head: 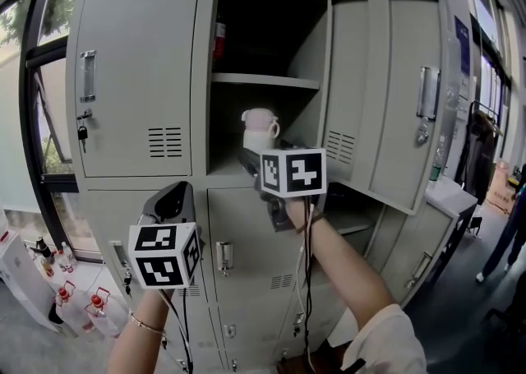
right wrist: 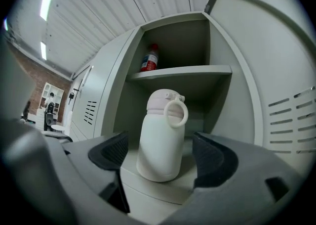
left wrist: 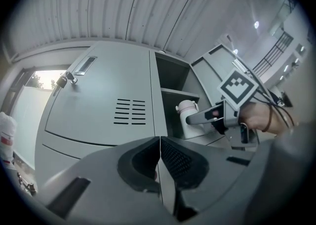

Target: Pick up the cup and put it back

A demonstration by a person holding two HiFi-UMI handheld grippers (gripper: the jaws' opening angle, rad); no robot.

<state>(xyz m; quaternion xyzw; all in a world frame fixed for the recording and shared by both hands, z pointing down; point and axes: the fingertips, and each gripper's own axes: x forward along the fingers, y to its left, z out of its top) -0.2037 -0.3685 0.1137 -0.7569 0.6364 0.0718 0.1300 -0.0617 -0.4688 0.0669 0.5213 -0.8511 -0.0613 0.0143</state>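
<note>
Between the wide-apart jaws of the right gripper (right wrist: 160, 154) stands the cup (right wrist: 159, 135), untouched

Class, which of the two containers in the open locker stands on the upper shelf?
The red-topped bottle, back left on the upper shelf; the white cup with the ring handle stands below.

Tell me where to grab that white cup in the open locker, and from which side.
Grip the cup on its white body below the pink lid, coming level through the open locker front. It stands upright under the shelf, and its ring handle juts near the top, so stay below it. The open right gripper brackets the body without touching.
</note>
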